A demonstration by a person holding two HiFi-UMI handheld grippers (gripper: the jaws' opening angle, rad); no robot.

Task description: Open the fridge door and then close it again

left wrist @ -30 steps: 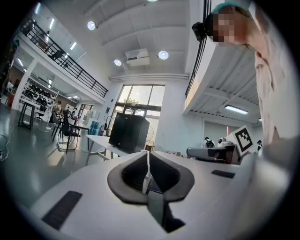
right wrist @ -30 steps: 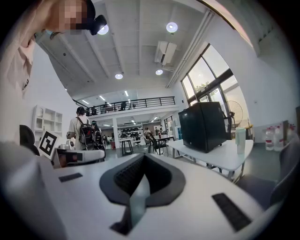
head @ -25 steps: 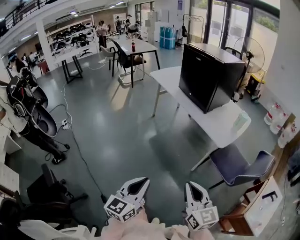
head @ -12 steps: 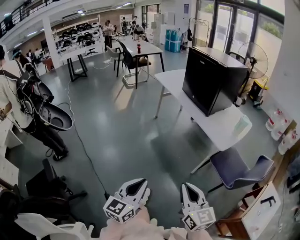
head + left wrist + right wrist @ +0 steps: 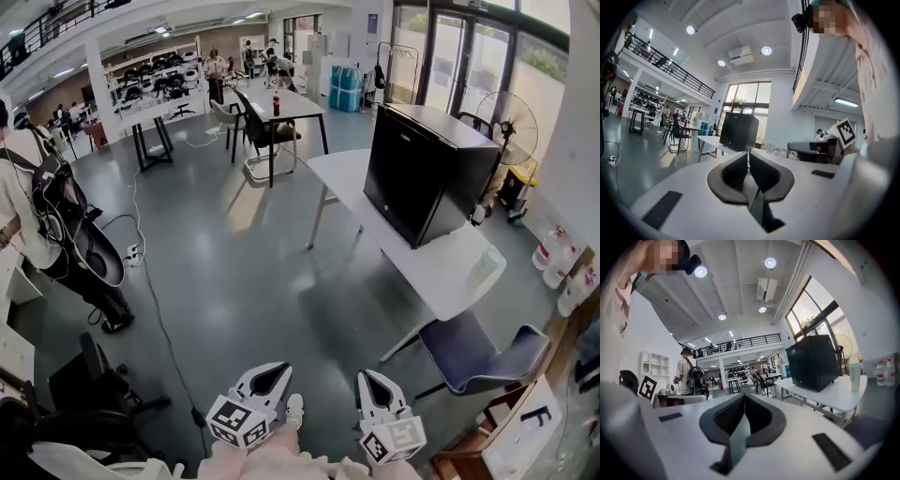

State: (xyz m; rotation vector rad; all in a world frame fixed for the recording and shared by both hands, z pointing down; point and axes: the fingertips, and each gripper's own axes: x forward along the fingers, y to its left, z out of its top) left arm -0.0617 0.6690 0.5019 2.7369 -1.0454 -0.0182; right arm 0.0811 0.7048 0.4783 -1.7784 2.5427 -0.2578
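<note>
The fridge [image 5: 427, 173] stands on the table's [image 5: 436, 274] far half. A cup [image 5: 485, 265] sits near its right edge, a chair [image 5: 478, 349] is before its near corner, and a fan [image 5: 511, 117] is behind the fridge.

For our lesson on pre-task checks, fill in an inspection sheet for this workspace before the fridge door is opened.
Surface: long white table, mostly bare.
Job's things: black cube-shaped fridge on the table, door shut.
Clutter: pale green cup near the table's end.
Tools: left tool and right tool both shut, empty, away from fridge.
Cables: black cable trailing across grey floor.
Surroundings: blue padded chair, standing fan, person with backpack.
</note>
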